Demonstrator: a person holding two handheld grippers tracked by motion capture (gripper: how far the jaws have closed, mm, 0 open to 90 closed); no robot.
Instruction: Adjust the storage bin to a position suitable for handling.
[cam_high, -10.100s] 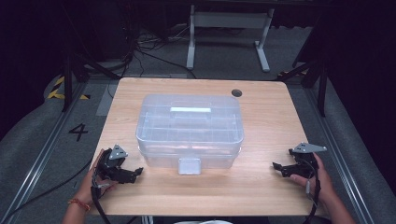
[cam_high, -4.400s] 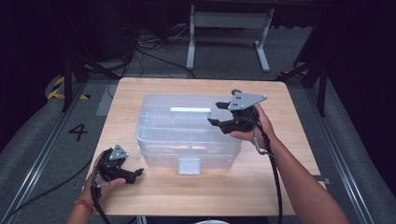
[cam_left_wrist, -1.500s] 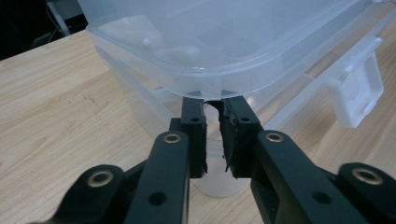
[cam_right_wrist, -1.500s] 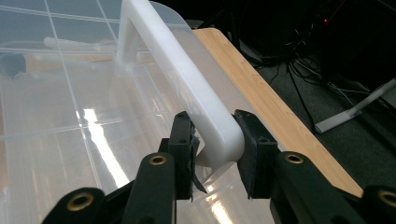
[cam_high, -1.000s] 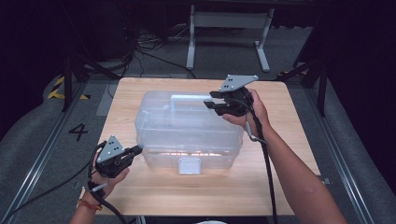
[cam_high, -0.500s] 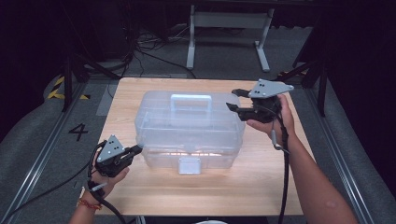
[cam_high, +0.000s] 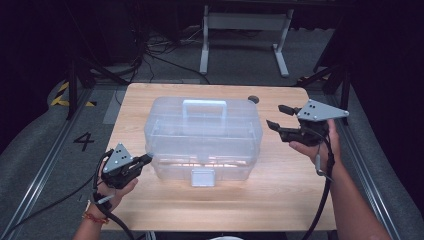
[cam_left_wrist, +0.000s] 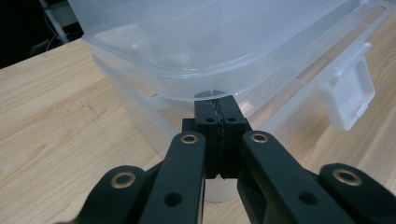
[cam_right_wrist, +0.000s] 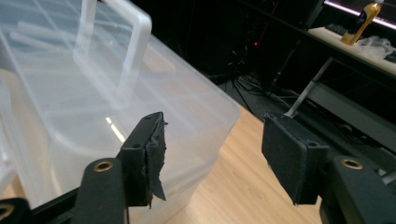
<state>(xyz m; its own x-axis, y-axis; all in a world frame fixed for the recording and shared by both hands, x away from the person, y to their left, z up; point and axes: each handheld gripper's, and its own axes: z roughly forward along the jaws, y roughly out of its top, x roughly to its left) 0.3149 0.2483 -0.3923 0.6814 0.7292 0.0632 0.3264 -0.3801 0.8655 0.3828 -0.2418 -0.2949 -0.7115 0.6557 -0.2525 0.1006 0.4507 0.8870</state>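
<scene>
left gripper (cam_high: 145, 159) sits at the bench's (cam_high: 280, 200) front-left corner area, held in the person's left hand (cam_high: 112, 187), grey three-cornered plate on top, cable trailing back off the front edge. jaws fully closed, pads pressed flat together with nothing between them. in the left gripper view the closed tips (cam_left_wrist: 217, 109) butt up against the rim of the clear plastic storage box (cam_high: 202, 137) at its front-left corner, just under the lid lip; touching or a hair short, cannot tell which.

the box stands upright in the middle of the bench, a little nearer the left edge than the right, lid on. carry handle (cam_high: 204, 105) stands up on the lid toward the back edge; white front latch (cam_high: 202, 176) faces the front edge and hangs down closed. same latch shows off to the right in the left gripper view (cam_left_wrist: 352, 100). box looks empty through the walls.

right gripper (cam_high: 281, 116) hangs above the bench near the right edge, just beside the box's right end and clear of it, held in the right hand (cam_high: 315, 145), pointing left at the box. jaws partly open and have just been opening, nothing between the pads. right gripper view: the box's end wall (cam_right_wrist: 154, 107) sits behind the one jaw, bare bench and floor behind the other.

small dark round hole (cam_high: 253, 99) in the bench by the back edge, right of the handle.
</scene>
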